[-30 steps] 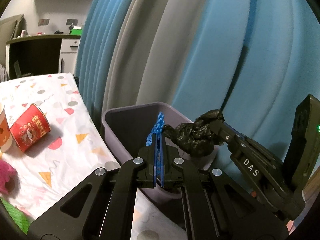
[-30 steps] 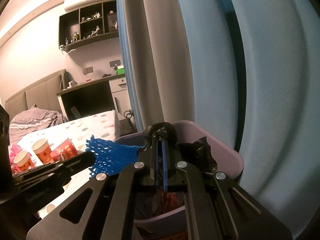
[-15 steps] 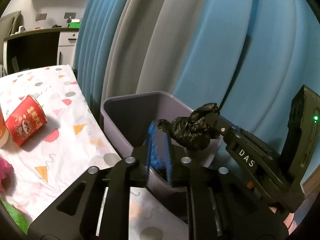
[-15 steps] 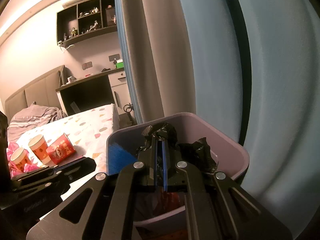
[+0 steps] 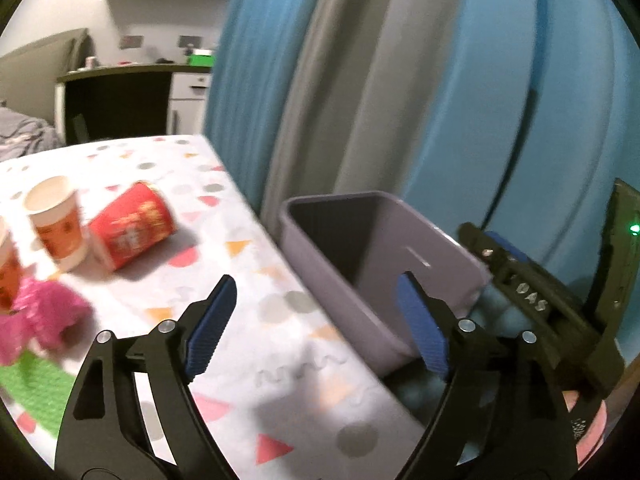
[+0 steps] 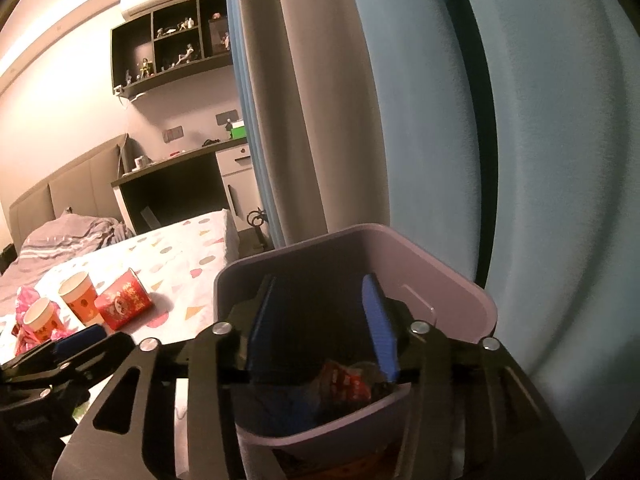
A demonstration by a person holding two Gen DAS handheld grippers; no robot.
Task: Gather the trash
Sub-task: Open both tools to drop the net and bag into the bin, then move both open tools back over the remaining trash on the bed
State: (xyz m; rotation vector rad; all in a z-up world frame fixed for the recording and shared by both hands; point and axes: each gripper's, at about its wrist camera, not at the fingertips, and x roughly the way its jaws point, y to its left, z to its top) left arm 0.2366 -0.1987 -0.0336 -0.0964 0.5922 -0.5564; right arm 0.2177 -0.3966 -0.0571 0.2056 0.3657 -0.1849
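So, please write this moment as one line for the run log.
left gripper: open, empty | right gripper: open above purple bin | trash in bin | table: red cup on its side, paper cup upright

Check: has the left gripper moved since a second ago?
Yes. The left gripper has swung left, off the purple bin toward the table, with its jaws now open and empty.

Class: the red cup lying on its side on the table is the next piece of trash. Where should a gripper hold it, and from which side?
Grip the red cup across its round wall near the middle, coming from above with the open left gripper; lying tipped, its rim faces sideways, and a cream cup crowds its left.
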